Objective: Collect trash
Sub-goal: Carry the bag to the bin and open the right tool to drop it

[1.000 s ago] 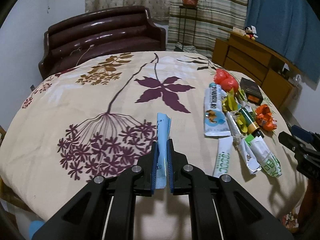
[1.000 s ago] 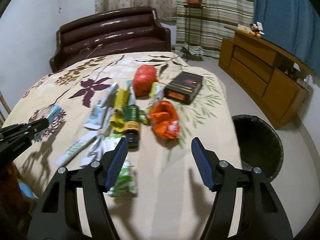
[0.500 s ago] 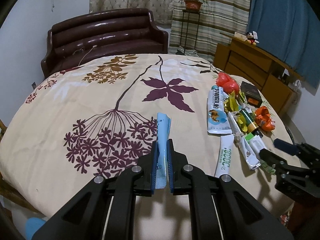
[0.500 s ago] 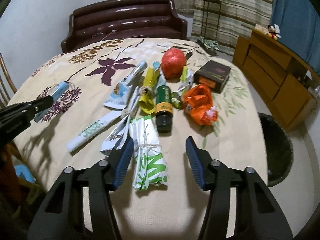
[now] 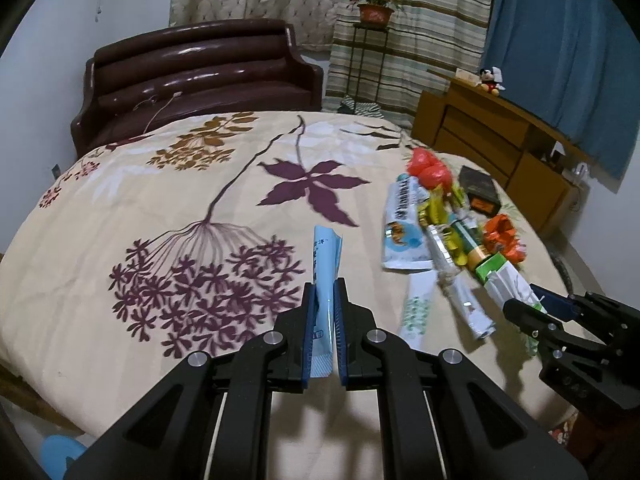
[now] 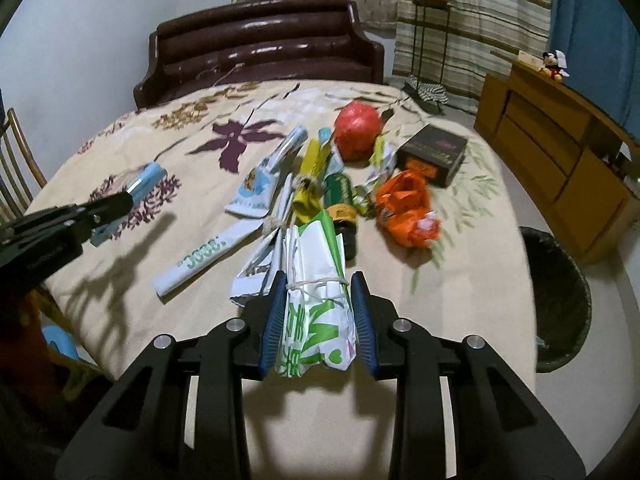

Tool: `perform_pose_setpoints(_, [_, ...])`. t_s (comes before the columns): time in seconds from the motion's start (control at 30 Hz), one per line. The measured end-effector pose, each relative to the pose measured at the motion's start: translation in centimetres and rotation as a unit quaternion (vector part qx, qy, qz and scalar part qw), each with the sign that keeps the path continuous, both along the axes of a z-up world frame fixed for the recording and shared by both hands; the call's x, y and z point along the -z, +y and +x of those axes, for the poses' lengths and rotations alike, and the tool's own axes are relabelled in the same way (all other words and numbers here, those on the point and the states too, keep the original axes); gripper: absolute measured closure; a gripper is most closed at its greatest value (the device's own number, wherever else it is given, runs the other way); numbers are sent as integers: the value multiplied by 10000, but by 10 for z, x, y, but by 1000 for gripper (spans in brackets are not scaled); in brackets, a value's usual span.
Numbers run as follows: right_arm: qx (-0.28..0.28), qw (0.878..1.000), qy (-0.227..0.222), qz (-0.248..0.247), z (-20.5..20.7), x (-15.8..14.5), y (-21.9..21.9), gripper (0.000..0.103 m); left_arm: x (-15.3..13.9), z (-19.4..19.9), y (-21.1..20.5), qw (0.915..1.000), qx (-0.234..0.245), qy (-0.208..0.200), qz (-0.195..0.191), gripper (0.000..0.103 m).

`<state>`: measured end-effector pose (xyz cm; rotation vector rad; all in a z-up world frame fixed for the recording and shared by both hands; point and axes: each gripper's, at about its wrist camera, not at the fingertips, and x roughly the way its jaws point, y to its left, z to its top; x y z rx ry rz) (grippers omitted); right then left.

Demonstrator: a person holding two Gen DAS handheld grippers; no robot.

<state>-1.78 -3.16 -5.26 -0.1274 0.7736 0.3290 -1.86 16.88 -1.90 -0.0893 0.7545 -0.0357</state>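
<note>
My left gripper (image 5: 324, 300) is shut on a light blue wrapper (image 5: 326, 264), held upright above the flowered tablecloth (image 5: 160, 200); it also shows in the right wrist view (image 6: 146, 178). My right gripper (image 6: 318, 308) has its jaws on either side of a green and white paper bundle (image 6: 316, 280) tied with string, which lies at the near end of the trash pile. The jaws stand close to the bundle; I cannot tell whether they press it. The pile holds a white tube (image 6: 204, 254), a dark green bottle (image 6: 340, 204), an orange bag (image 6: 406, 208) and a red ball (image 6: 357, 130).
A black box (image 6: 434, 152) lies at the far right of the pile. A dark waste bin (image 6: 558, 300) stands on the floor right of the table. A brown sofa (image 6: 260, 44) is behind the table, a wooden cabinet (image 6: 560, 148) at right.
My right gripper has moved forward and left over the pile and narrowed around the green and white bundle. My left gripper has kept hold of the blue wrapper and shifted a little.
</note>
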Motion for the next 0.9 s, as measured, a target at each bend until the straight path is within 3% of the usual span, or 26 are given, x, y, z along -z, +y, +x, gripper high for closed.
perform_pose_setpoints(0.4, [1097,9927,-505,20,13,-28,-90,72,-17,25,-82,9957,859,-260,-245,93])
perform_pose_setpoints(0.6, [1806,9819,-562,-26,28,-25,-152,72,-20,47,-139,9897,1359,-356,-279,93])
perform_pose_setpoints(0.9, [2332,9714,-445,52,47,-6,-207,72,-7,75,-221,9789,2016,-277,-190,93])
